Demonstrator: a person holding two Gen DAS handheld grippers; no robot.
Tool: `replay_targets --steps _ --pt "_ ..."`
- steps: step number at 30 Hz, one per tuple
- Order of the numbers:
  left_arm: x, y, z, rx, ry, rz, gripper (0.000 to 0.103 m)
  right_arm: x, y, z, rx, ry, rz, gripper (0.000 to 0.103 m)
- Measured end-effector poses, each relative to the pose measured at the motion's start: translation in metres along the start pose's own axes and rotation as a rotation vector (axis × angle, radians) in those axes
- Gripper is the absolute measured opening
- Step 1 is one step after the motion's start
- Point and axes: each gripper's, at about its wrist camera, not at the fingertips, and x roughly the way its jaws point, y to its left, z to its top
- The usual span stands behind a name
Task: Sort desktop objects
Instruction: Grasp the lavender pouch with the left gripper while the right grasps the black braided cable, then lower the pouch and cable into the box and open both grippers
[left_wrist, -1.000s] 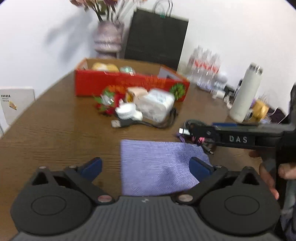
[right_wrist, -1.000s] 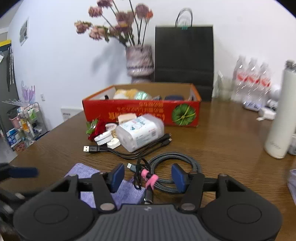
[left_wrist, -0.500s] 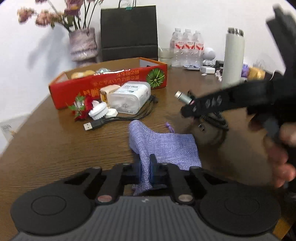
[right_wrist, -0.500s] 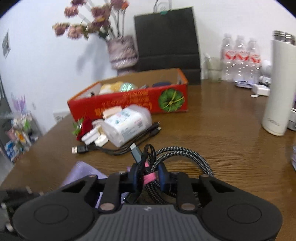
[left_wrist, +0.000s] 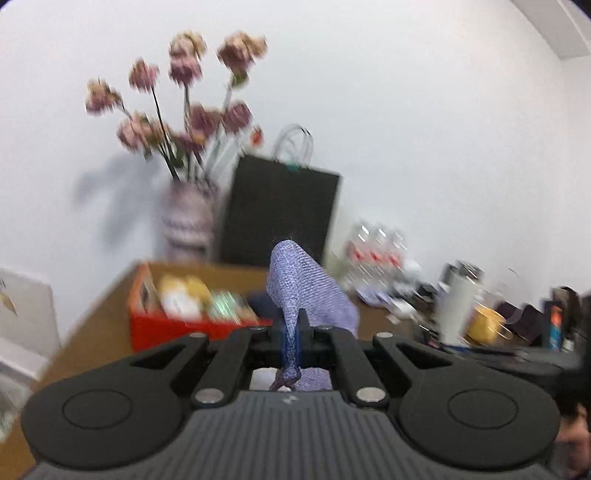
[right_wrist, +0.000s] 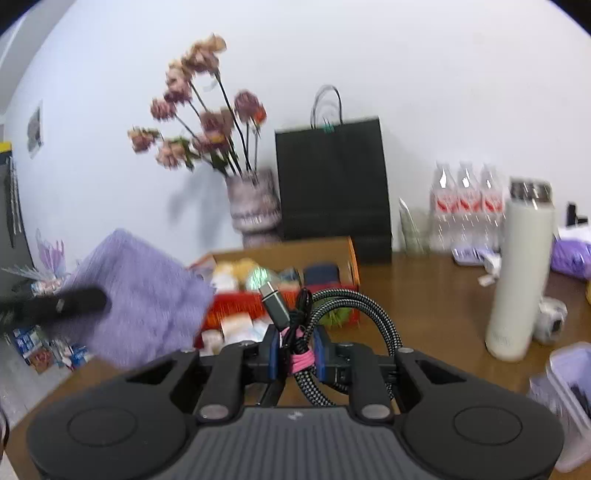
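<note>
The left gripper (left_wrist: 291, 341) is clamped on a limp, light lilac woven-cloth pouch (left_wrist: 303, 284) lifted in front of the red cardboard box (left_wrist: 155, 328), best pinched at its edge, while the right gripper (right_wrist: 297, 356) grips a springy grey braided cable coil (right_wrist: 354, 314) at its pink tie (right_wrist: 301, 360), nearer than that box.

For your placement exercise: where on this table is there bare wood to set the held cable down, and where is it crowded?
Right wrist view: bare table lies between the red box and the white flask. The far right is crowded: water bottles, clear plastic container. Small packets crowd the box front.
</note>
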Motion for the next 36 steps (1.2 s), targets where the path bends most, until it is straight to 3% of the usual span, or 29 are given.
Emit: replay_targets --steps 4,9,12,16,17,19,20,22,23,24,26,30,34,36 --pt "0.058 0.024 0.037 -0.030 0.024 0.059 0.006 0.029 0.008 0.032 -0.056 -0.032 -0.006 0.018" --pt "0.145 0.068 0.050 -0.110 0.066 0.129 0.006 0.100 0.012 0.075 -0.042 -0.012 0.031 0.018" --pt "0.205 0.101 0.054 -0.198 0.122 0.126 0.006 0.166 0.015 0.097 -0.010 0.053 0.044 0.018" --pt "0.273 0.133 0.051 -0.238 0.204 0.136 0.006 0.255 0.025 0.118 -0.001 0.169 0.054 0.018" --pt "0.291 0.140 0.048 -0.241 0.236 0.139 0.009 0.277 0.026 0.120 -0.005 0.196 0.045 0.018" --pt "0.313 0.151 0.044 -0.262 0.288 0.189 0.030 0.319 0.025 0.121 -0.033 0.264 0.031 0.018" --pt "0.322 0.156 0.037 -0.283 0.312 0.209 0.046 0.346 0.024 0.119 -0.056 0.317 0.024 0.018" --pt "0.326 0.159 0.028 -0.308 0.364 0.199 0.049 0.384 0.019 0.110 -0.051 0.394 -0.006 0.019" --pt "0.326 0.160 0.028 -0.306 0.383 0.185 0.057 0.399 0.015 0.105 -0.036 0.423 -0.008 0.022" --pt "0.322 0.160 0.031 -0.298 0.369 0.170 0.072 0.407 0.012 0.101 -0.018 0.443 -0.013 0.025" --pt "0.308 0.159 0.038 -0.277 0.301 0.160 0.087 0.418 0.007 0.098 0.032 0.493 -0.013 0.040" --pt "0.292 0.158 0.050 -0.247 0.242 0.183 0.091 0.385 -0.001 0.107 0.100 0.446 0.021 0.059" --pt "0.276 0.143 0.063 -0.204 0.245 0.219 0.093 0.330 -0.011 0.121 0.076 0.413 -0.022 0.069" --pt "0.254 0.127 0.069 -0.159 0.194 0.203 0.103 0.302 -0.018 0.122 0.054 0.415 -0.038 0.071"
